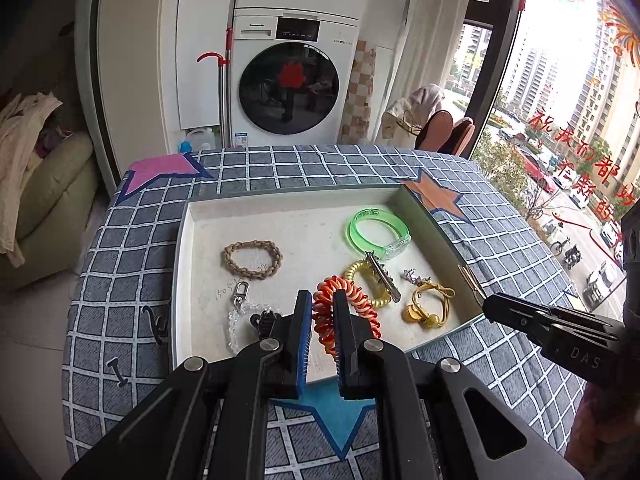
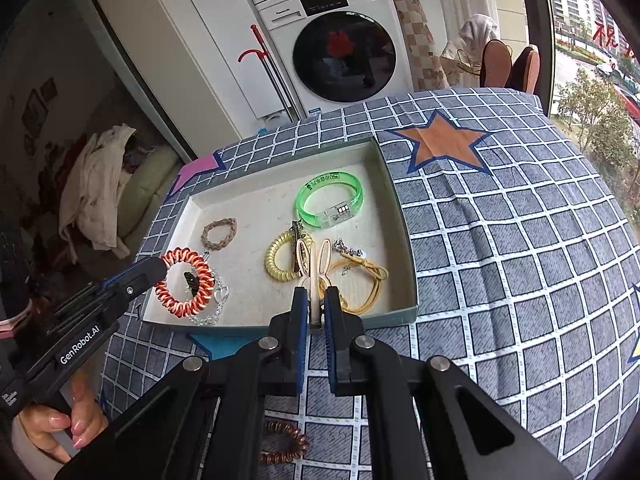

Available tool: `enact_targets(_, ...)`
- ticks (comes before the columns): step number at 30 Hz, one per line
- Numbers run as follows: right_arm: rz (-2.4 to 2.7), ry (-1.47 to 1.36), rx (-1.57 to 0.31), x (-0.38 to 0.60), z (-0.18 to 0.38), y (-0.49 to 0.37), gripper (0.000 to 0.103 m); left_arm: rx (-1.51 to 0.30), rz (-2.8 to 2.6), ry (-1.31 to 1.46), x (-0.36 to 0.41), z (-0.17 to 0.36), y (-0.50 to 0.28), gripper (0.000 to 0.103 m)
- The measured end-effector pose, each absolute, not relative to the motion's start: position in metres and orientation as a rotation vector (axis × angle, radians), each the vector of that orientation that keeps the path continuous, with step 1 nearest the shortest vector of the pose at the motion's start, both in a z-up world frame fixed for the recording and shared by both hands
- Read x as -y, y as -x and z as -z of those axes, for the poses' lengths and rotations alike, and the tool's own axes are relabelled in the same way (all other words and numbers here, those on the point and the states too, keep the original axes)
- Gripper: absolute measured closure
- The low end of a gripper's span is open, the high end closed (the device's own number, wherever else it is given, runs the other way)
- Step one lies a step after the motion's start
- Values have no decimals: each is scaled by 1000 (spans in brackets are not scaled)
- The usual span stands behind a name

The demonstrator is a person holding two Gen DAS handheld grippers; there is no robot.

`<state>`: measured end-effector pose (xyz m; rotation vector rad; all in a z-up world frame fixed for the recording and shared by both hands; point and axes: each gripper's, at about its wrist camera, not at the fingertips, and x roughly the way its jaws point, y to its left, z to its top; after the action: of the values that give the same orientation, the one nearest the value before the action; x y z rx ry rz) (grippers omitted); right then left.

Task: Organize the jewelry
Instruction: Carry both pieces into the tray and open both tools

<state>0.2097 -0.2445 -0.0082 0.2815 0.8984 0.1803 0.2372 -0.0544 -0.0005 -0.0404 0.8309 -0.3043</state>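
Observation:
A shallow white tray (image 1: 280, 200) (image 2: 400, 240) sits on the checked cloth and holds jewelry. My left gripper (image 1: 322, 300) is shut on an orange-and-white coil hair tie (image 1: 340, 312) (image 2: 184, 280), held over the tray's near left part. My right gripper (image 2: 316, 300) is shut on a cream rabbit-ear hair clip (image 2: 316, 264), held over the tray's near edge; it also shows in the left wrist view (image 1: 490, 308). In the tray lie a green bangle (image 1: 376, 232) (image 2: 332, 200), a brown braided band (image 1: 252, 258) (image 2: 219, 232), a yellow coil tie (image 1: 366, 280) (image 2: 282, 260) and a yellow cord bracelet (image 1: 432, 304) (image 2: 368, 280).
A clear bead chain with a clasp (image 1: 240, 312) (image 2: 218, 300) and a metal clip (image 1: 384, 276) also lie in the tray. A copper coil tie (image 2: 284, 444) lies on the cloth near me. A washing machine (image 1: 288, 80) stands behind the table; a window is on the right.

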Motion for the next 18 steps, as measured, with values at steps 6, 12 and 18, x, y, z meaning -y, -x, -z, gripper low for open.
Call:
enact_targets(6,-169,-269,-911,244,19,-235,94,-850,297,7,70,11,-260,72)
enact_targets(12,-153,-243,-934,243,32,-255,94,-860,269,-56,81,26,-276,72)
enact_targets(18,-149,-214,-960,236,48,-266,94,-891,244,-101,85,45,-285,72)
